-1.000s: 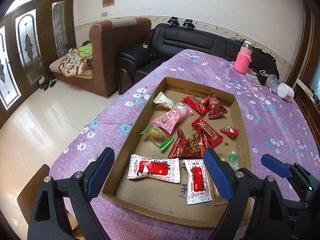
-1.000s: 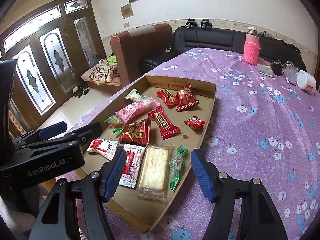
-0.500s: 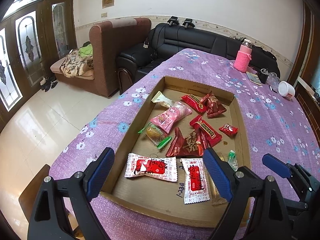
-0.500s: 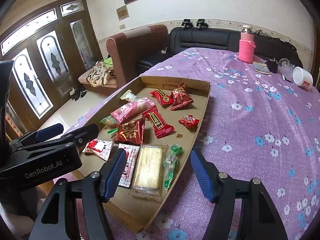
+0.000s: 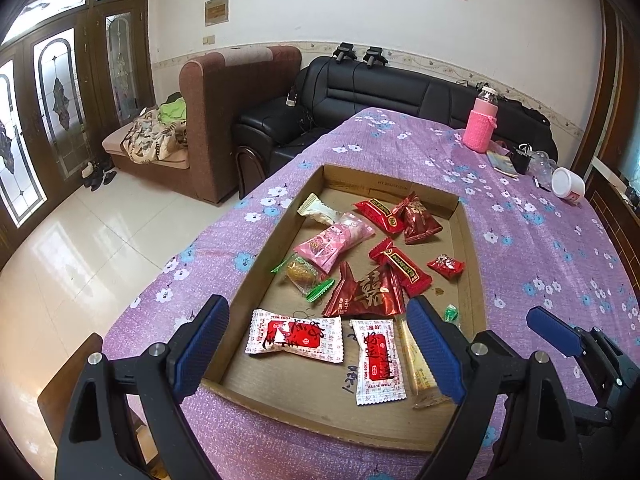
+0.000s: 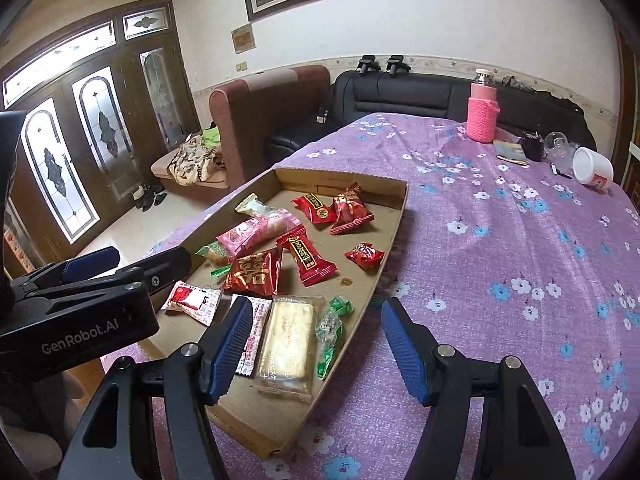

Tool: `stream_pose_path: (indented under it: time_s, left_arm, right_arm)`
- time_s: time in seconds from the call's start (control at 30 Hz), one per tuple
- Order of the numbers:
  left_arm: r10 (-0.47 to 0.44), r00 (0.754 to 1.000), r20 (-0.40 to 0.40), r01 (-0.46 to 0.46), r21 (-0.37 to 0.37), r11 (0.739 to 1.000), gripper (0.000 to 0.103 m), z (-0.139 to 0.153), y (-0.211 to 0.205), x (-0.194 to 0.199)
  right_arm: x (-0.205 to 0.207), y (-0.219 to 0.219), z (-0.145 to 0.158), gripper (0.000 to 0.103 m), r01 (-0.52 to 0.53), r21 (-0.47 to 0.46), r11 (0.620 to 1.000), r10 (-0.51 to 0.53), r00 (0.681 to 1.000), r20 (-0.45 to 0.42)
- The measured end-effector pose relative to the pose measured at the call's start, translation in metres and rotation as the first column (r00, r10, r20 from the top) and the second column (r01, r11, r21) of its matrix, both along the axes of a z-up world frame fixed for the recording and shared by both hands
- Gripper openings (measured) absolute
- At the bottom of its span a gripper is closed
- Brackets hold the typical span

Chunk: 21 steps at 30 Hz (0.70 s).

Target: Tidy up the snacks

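A shallow cardboard tray (image 5: 468, 248) (image 6: 394, 236) lies on the purple flowered tablecloth and holds several wrapped snacks. Among them are a pink packet (image 5: 334, 242) (image 6: 256, 232), a large red bag with a gold character (image 5: 370, 294) (image 6: 254, 272), two white-and-red packets (image 5: 298, 334) (image 5: 380, 360) and a clear-wrapped yellow bar (image 6: 288, 336). My left gripper (image 5: 320, 344) hovers open above the tray's near end, over the white-and-red packets. My right gripper (image 6: 316, 344) is open above the yellow bar and a green candy (image 6: 330, 326). Neither holds anything.
At the table's far right stand a pink-sleeved bottle (image 5: 482, 128) (image 6: 483, 114), a white cup (image 5: 568, 188) (image 6: 593, 168), a small booklet and a black clip. A black sofa (image 5: 380, 84) and a brown armchair (image 5: 236, 108) stand beyond the table's far edge. A wooden chair back (image 5: 68, 376) is at the near left.
Both views have tilted a little, so the tray sits slightly lower and closer in frame. The snacks have not moved and both grippers stay open.
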State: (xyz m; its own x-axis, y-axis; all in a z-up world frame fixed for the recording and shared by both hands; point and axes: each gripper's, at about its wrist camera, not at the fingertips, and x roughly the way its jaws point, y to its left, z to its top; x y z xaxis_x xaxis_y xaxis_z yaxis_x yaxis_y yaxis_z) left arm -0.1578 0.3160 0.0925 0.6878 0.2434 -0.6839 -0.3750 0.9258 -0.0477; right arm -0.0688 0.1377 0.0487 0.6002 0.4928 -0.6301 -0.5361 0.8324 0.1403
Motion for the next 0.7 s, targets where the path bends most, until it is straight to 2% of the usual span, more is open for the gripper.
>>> stream_pose_path:
  time_s: [0.17, 0.7]
  left_arm:
    - [0.004, 1.000, 0.019, -0.004, -0.003, 1.000, 0.090, 0.0021, -0.0009, -0.0041]
    - [-0.006, 1.000, 0.011, 0.006, -0.019, 1.000, 0.090, -0.0020, -0.0003, -0.0036]
  right_arm:
    - [-0.0039, 0.0001, 0.0010, 0.072, 0.003, -0.007, 1.000, -0.003, 1.000, 0.022]
    - [-0.0029, -0.0004, 0.0007, 0.073, 0.015, -0.009, 1.000, -0.015, 0.999, 0.029]
